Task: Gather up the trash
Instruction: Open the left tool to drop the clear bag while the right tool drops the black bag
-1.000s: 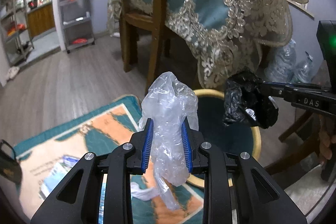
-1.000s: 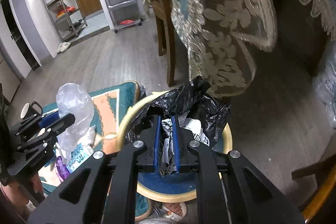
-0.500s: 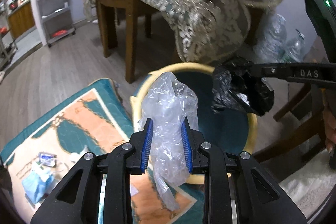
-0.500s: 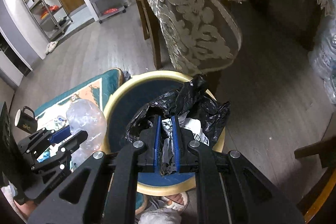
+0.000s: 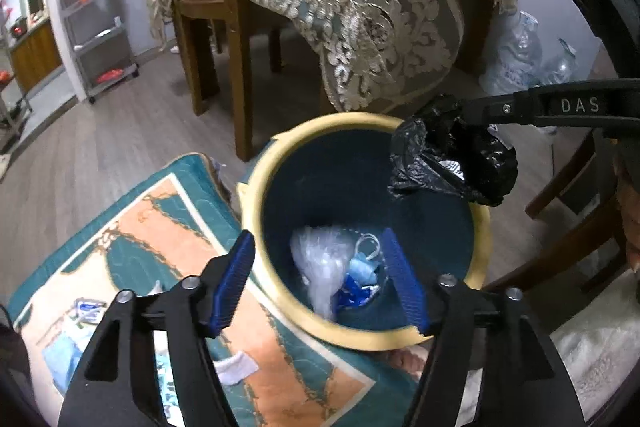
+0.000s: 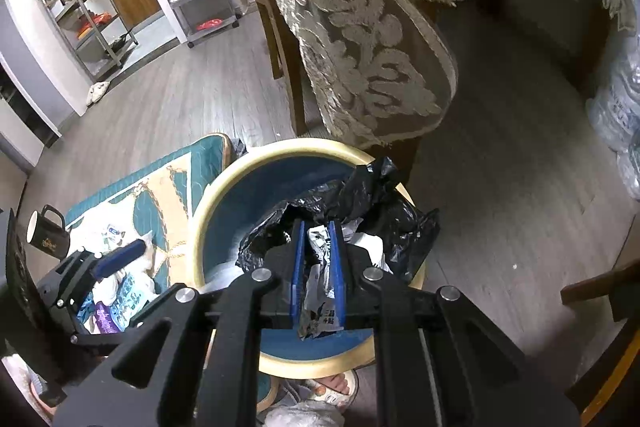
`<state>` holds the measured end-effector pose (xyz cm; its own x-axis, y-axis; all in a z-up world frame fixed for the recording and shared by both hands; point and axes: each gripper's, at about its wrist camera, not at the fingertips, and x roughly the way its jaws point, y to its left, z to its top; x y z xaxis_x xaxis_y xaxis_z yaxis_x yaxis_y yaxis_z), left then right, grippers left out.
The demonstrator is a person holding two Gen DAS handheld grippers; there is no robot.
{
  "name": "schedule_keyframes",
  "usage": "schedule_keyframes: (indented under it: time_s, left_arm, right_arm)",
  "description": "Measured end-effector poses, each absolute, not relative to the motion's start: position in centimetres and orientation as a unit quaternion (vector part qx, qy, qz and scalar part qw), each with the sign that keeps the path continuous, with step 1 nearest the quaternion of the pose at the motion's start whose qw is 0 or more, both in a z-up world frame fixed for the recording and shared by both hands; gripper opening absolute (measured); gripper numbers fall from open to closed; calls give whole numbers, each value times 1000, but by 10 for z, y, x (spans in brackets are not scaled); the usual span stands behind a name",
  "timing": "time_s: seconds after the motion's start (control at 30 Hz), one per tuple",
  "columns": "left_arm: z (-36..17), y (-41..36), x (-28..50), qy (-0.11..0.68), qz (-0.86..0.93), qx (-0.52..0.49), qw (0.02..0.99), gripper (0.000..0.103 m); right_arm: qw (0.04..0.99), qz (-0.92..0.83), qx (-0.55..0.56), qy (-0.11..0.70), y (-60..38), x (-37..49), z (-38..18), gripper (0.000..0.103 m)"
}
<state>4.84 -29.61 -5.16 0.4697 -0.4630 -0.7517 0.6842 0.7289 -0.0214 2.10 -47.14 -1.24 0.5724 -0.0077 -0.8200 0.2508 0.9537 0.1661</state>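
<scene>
Covering the grey wood-plank floor (image 5: 100, 155) was a teal-and-orange rug (image 5: 168, 247) beside the yellow-rimmed bin (image 5: 256, 187). Left tool (image 5: 320, 279) had just spread wide, empty; its clear plastic bag (image 5: 320, 267), clamped earlier, lay inside the bin. Right tool (image 6: 318, 267) gripped a black trash bag (image 6: 400, 223) above the bin.

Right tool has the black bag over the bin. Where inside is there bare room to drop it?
The bin holds clear plastic and blue scraps against its near wall. Its far side, beneath the black bag, is bare. The mat beside it is crowded at the near-left corner. The left tool hangs open over the near rim.
</scene>
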Motion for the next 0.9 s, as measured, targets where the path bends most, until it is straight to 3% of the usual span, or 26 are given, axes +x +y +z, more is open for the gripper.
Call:
schedule_keyframes:
  time_s: [0.2, 0.33, 0.6, 0.77, 0.9]
  left_arm:
    - [-44, -282, 49, 383, -330, 132, 853, 70]
    - [-37, -273, 49, 378, -326, 126, 857, 70]
    - [-26, -247, 48, 375, -311, 111, 866, 71]
    - [-16, -226, 48, 371, -299, 93, 874, 71]
    - [-10, -207, 49, 369, -283, 84, 881, 71]
  right_arm:
    - [880, -72, 118, 454, -466, 22, -11, 15]
    - [885, -73, 119, 445, -462, 23, -6, 37]
    - [888, -70, 116, 439, -447, 28, 2, 57]
    - [894, -71, 110, 429, -435, 27, 13, 76]
    - [901, -68, 116, 413, -424, 27, 25, 83]
